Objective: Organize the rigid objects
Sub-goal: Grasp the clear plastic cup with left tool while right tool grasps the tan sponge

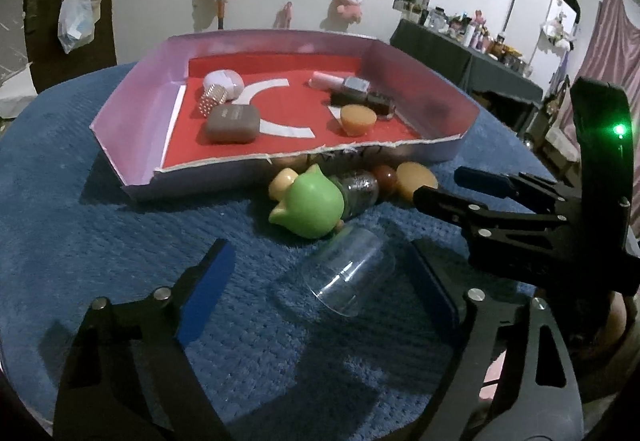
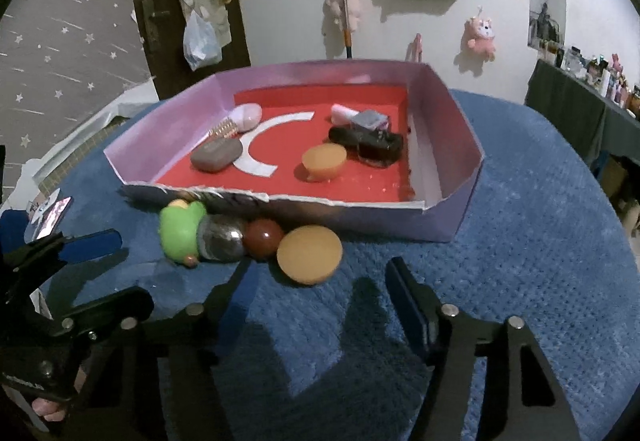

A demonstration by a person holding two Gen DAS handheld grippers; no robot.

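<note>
Between the spread fingers of the left gripper [image 1: 316,281] lies a clear cup [image 1: 346,275], untouched. Right gripper [image 2: 320,295], open, holds nothing. Mid-frame, a green toy [image 1: 310,207] and orange lid [image 2: 310,255] crowd the purple tray [image 2: 448,217] on blue carpet [image 1: 100,241].

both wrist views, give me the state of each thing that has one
left gripper: open, clear cup between its jaws, untouched
right gripper: open, nothing between its jaws
clear plastic cup: on its side on the blue mat
green frog-cap bottle: lying down outside the tray
orange round lid: tilted on the mat in front of the tray
cardboard tray: open-topped, front wall torn
orange cup: upside down in the tray
</note>
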